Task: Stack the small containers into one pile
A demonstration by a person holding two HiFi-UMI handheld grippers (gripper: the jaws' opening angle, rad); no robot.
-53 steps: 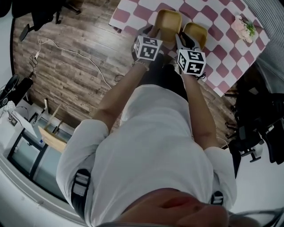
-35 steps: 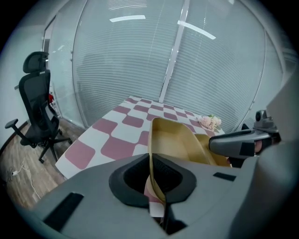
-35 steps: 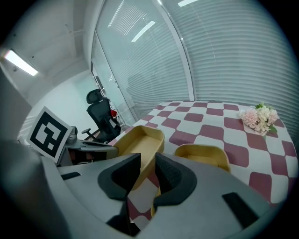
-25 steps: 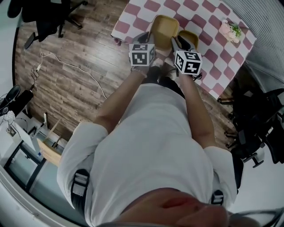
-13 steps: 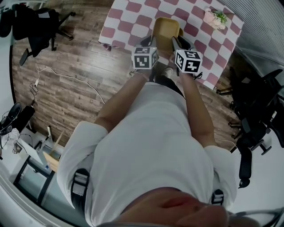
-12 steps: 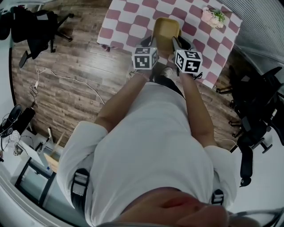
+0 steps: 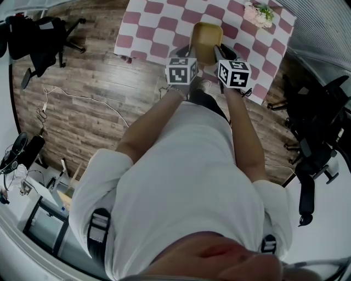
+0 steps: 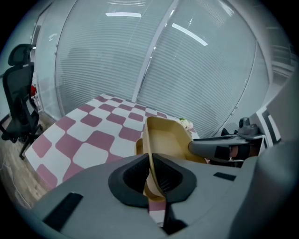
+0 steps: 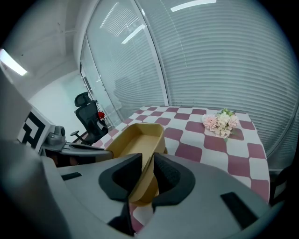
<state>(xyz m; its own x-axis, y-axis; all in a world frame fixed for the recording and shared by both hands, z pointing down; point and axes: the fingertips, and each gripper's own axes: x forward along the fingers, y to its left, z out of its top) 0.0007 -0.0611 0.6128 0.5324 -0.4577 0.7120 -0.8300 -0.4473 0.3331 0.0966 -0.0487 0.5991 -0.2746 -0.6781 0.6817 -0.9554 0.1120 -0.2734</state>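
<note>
At the near edge of the checked table: one tan container, oblong, open side up, long axis pointing away from the person. A second tan rim peeks out just beneath it on the left, apparently a lower container nested under it. Whether the pile rests on the cloth cannot be told.

Left gripper: jaws closed tight on the container's near left wall, the thin wall pinched between the dark pads.

Right gripper: jaws likewise clamped on the near right wall. The two grippers sit side by side, near each other.

Pink flower bunch: far right corner of the table, well apart from the container.

Surroundings: wood-plank floor, pale cable lying on it, black office chair at the left, slatted blinds behind the table.
</note>
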